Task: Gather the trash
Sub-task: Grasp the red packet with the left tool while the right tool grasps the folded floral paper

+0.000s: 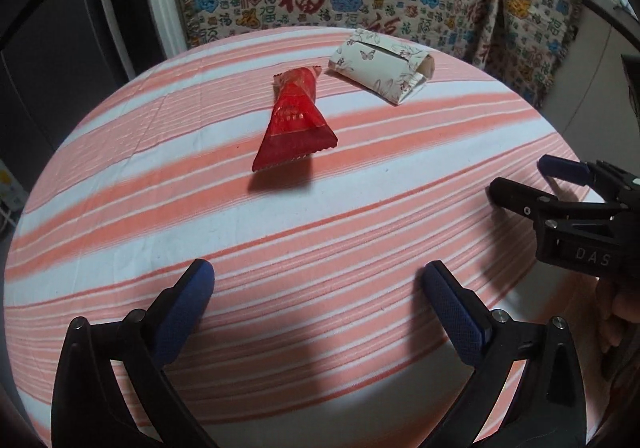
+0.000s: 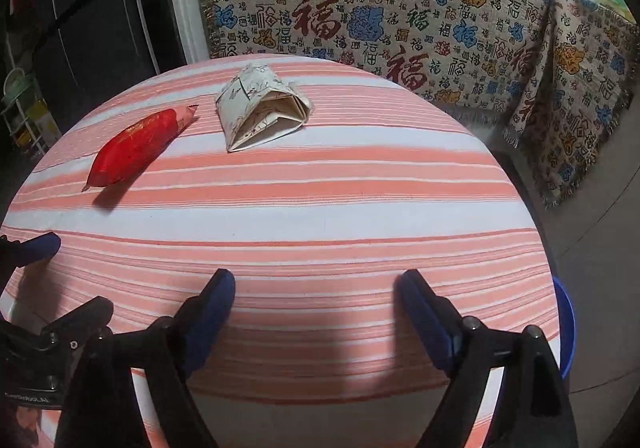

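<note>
- A red snack wrapper [image 1: 294, 120] and a crumpled floral tissue pack [image 1: 380, 66] lie near each other on the far half of our striped desk [image 1: 320, 216].
- Our left gripper [image 1: 320, 312] and right gripper [image 2: 316, 308] hover over the near edge, jaws wide, holding nothing.
- We judge this the approach step; next, we reach forward and close on one piece.
- A blue bin [image 2: 566, 328] peeks beside the desk.

Red wrapper [image 1: 294, 120], butterfly-print cream packet [image 1: 380, 66], pink-and-white striped tablecloth [image 1: 320, 216], blue-padded black tools
</note>
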A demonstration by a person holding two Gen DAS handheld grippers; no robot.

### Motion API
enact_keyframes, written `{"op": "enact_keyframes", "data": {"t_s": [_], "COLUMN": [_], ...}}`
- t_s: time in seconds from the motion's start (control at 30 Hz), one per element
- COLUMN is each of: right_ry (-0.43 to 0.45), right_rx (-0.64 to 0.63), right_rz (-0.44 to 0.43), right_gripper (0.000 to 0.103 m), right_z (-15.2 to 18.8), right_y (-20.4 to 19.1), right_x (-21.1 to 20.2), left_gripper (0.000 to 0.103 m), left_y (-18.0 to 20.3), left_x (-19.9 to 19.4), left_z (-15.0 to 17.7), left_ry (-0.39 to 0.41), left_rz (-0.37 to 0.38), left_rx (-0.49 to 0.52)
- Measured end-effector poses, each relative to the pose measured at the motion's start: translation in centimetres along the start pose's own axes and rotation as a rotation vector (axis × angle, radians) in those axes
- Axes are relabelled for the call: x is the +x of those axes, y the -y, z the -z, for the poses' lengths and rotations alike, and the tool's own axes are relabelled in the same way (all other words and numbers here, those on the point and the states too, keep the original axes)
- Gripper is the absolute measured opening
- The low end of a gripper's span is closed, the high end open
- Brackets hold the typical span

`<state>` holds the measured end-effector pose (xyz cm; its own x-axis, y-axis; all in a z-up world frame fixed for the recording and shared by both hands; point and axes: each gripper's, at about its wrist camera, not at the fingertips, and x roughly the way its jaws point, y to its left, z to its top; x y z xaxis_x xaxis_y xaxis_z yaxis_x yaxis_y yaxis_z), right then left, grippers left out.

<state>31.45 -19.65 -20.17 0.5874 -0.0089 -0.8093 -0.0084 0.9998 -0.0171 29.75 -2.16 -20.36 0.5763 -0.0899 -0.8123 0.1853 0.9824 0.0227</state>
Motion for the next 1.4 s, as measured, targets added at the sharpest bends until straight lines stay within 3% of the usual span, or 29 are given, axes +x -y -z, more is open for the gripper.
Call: {"op": "enact_keyframes", "data": {"t_s": [0.13,0.27,0.37,0.4,0.43,0.47,0.5,0.53,0.7,0.87,0.9,0.97,1.03,1.17,1.4], "right_ry": [0.000,0.000,0.000,0.000,0.000,0.000,0.000,0.000,0.000,-0.002,-0.004,-0.010,-0.013,-0.016,-0.008], "right_rx": [0.001,0.001,0.001,0.001,0.001,0.001,0.002,0.001,0.002,0.002,0.001,-0.024,-0.076,-0.116,-0.139], "right_rz": [-0.001,-0.001,-0.001,-0.001,-0.001,-0.002,-0.002,-0.001,-0.003,-0.004,-0.003,-0.023,-0.058,-0.089,-0.103], "right_gripper": [0.088,0.088,0.088,0.088,0.088,0.088,0.088,0.088,0.088,0.088,0.088,0.089,0.089,0.089,0.092], "right_z": [0.1,0.1,0.2,0.2,0.1,0.1,0.2,0.2,0.2,0.2,0.1,-0.6,-2.0,-5.5,-9.7], "right_y": [-0.1,0.0,0.0,-0.1,-0.1,-0.1,-0.1,-0.1,-0.2,-0.3,-0.4,-0.6,-1.2,-2.2,-4.3], "right_x": [0.1,0.1,0.1,0.1,0.2,0.2,0.1,0.2,0.2,0.2,0.2,0.7,1.7,4.4,7.8], "left_gripper": [0.098,0.098,0.098,0.090,0.072,0.063,0.041,0.033,0.032,0.034,0.038,0.058,0.071,0.085,0.091], "left_y": [-0.5,-1.9,-2.7,-2.9,-3.1,-3.2,-3.3,-3.3,-4.7,-6.6,-6.6,-6.6,-6.2,-5.6,-6.1], "left_x": [-0.8,-1.9,0.3,1.6,2.7,3.4,4.0,4.1,0.3,-3.2,-3.2,-2.4,-2.3,-1.5,-1.7], "left_z": [-0.7,-4.3,-7.2,-7.9,-8.4,-8.6,-8.7,-8.5,-5.5,-0.4,0.2,1.3,1.6,1.7,1.9], "left_ry": [0.022,0.064,0.011,-0.019,-0.044,-0.060,-0.074,-0.076,0.011,0.028,0.020,-0.008,0.018,0.028,0.027], "left_rz": [0.048,0.116,0.134,0.126,0.130,0.142,0.161,0.169,0.137,0.059,0.048,0.021,-0.008,-0.068,-0.078], "left_rx": [-0.007,-0.051,-0.065,-0.071,-0.081,-0.088,-0.093,-0.093,-0.144,-0.180,-0.182,-0.174,-0.140,-0.083,-0.101]}}
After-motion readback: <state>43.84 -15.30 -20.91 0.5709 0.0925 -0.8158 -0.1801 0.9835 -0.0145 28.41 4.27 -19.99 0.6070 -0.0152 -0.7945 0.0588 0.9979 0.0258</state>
